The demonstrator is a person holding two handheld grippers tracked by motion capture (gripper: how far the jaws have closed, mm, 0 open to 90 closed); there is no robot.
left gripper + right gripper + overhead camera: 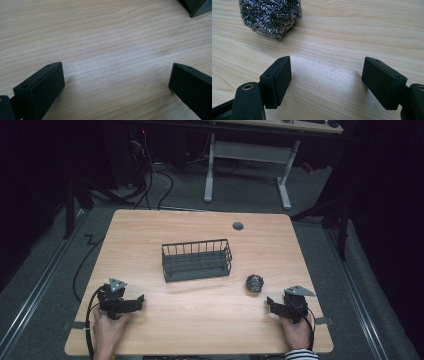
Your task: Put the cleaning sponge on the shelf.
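A steel wool scrubber point(254, 283) lies on the wooden table point(200, 330), right of a dark wire basket point(196, 259) at the table's middle. My right gripper point(270, 303) rests near the front right corner, just below and right of the scrubber, jaws wide apart with bare wood between them. In the right gripper view the scrubber point(270, 16) sits ahead and to the left of the right gripper point(327, 70). My left gripper point(141, 298) rests near the front left, open over bare wood, as the left gripper view point(116, 80) confirms.
A round cable hole point(238, 226) sits near the table's far edge. A dark corner of something point(197, 7) shows at the top right of the left gripper view. Cables trail off the table's left side point(82, 270). A white desk frame point(247, 155) stands beyond the table.
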